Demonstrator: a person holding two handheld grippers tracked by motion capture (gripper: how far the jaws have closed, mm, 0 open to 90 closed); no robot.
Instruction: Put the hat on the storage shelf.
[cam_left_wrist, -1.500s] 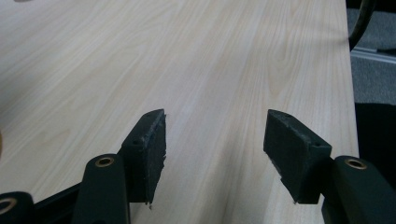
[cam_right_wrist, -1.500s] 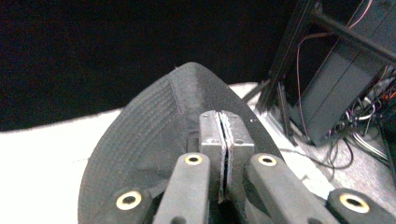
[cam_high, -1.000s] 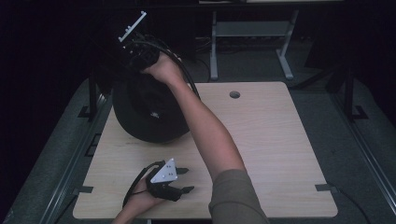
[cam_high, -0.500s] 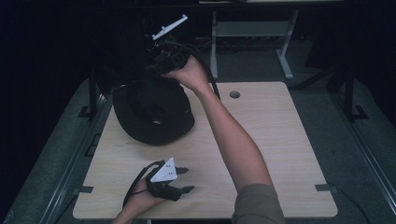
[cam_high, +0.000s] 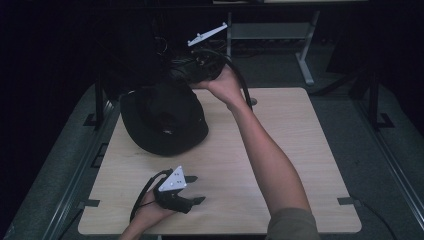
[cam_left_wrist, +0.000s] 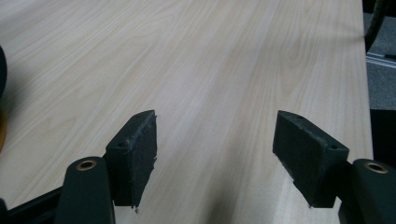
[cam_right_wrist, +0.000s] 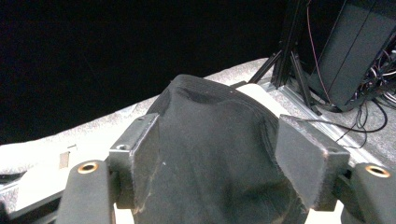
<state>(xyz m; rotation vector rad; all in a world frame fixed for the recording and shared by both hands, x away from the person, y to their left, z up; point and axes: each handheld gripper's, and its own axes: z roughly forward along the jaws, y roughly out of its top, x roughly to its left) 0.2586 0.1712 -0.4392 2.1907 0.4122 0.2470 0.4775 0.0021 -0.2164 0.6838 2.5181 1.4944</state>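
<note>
A black brimmed hat (cam_high: 165, 120) lies on the far left part of the light wooden table (cam_high: 300, 150). My right gripper (cam_high: 180, 75) hovers over the hat's far edge and points down and left at it. In the right gripper view its jaws (cam_right_wrist: 217, 135) stand wide apart, so it is open, with the hat's black fabric (cam_right_wrist: 210, 158) between and beyond them. Close to the table's near edge, my left gripper (cam_high: 199, 189) rests low and open. Bare wood (cam_left_wrist: 210, 56) lies between its jaws (cam_left_wrist: 215, 140).
A small round hole (cam_high: 252, 101) sits in the tabletop near the far edge. Behind the table stand a grey metal frame (cam_high: 300, 50) and a dark box with cables (cam_right_wrist: 355, 46). Grey carpet (cam_high: 390, 150) surrounds the table.
My right gripper has moved to the right and lower along the far edge. The hat has gone from tilted up on its brim to lying flatter. The left gripper has stayed put.
</note>
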